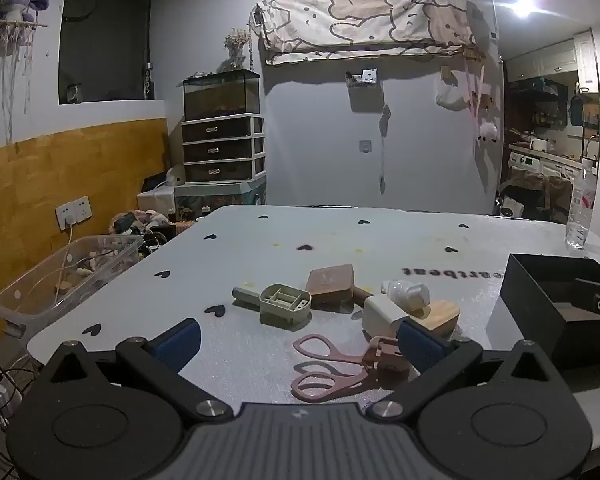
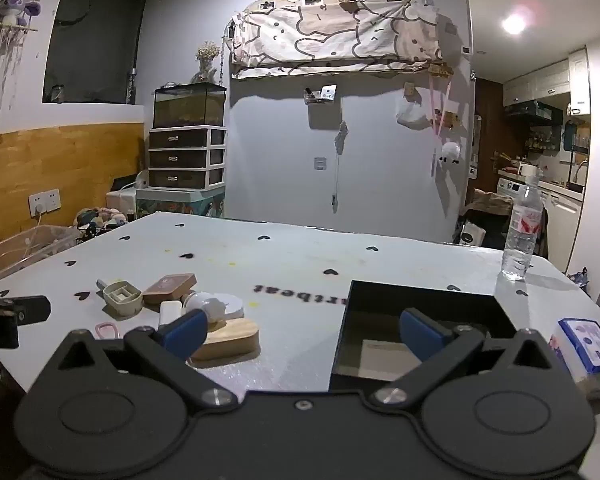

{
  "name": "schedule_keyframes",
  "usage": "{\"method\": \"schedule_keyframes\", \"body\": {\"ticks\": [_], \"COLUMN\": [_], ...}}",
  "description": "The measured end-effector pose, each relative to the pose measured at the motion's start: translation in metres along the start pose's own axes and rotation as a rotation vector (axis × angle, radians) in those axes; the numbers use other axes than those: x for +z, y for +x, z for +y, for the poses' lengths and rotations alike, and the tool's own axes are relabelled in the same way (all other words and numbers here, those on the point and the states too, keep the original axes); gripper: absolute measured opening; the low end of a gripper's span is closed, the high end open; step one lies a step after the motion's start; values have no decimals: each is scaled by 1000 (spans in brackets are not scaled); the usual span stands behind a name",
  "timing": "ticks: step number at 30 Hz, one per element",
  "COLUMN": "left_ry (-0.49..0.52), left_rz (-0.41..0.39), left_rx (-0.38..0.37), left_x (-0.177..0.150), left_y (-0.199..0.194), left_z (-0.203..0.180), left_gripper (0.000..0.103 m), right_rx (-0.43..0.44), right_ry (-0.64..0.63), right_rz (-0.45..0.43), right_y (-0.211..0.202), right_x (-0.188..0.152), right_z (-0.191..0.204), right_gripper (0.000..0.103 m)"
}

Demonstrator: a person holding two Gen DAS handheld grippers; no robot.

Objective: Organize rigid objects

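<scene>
Both grippers, L (image 1: 298,346) & R (image 2: 304,334), spread wide w/ nothing held; scissors (image 1: 332,368) maybe capped.

A water bottle (image 2: 522,232) stands near a tissue pack (image 2: 588,350).

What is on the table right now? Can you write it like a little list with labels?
Table: white table with black hearts
Pile: pink scissors, beige scoop, brown flat case, white bulb, wooden block
Box: black box, open top, to the right of the pile
Bottle: clear water bottle, upright, far right edge
Left gripper: open, holding nothing
Right gripper: open, holding nothing
</scene>
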State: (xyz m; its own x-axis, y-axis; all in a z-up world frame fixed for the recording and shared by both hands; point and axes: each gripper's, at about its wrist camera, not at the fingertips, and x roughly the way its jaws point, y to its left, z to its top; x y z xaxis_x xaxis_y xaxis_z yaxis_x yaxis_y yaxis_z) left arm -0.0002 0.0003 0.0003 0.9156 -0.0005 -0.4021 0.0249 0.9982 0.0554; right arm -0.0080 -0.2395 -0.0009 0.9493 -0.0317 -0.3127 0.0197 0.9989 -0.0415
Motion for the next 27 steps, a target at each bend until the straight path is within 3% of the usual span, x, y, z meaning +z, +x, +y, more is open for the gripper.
{"method": "schedule_keyframes", "body": {"ticks": [27], "left_ry": [12], "left_rz": [-2], "left_rx": [2], "left_x": [-1], "left_y": [-4], "left_z": [-4], "left_gripper": [103], "right_rx": [-4], "right_ry": [8], "right_rz": [0], "right_y": [-3], "right_x": [-2], "right_z": [2], "right_gripper": [103]}}
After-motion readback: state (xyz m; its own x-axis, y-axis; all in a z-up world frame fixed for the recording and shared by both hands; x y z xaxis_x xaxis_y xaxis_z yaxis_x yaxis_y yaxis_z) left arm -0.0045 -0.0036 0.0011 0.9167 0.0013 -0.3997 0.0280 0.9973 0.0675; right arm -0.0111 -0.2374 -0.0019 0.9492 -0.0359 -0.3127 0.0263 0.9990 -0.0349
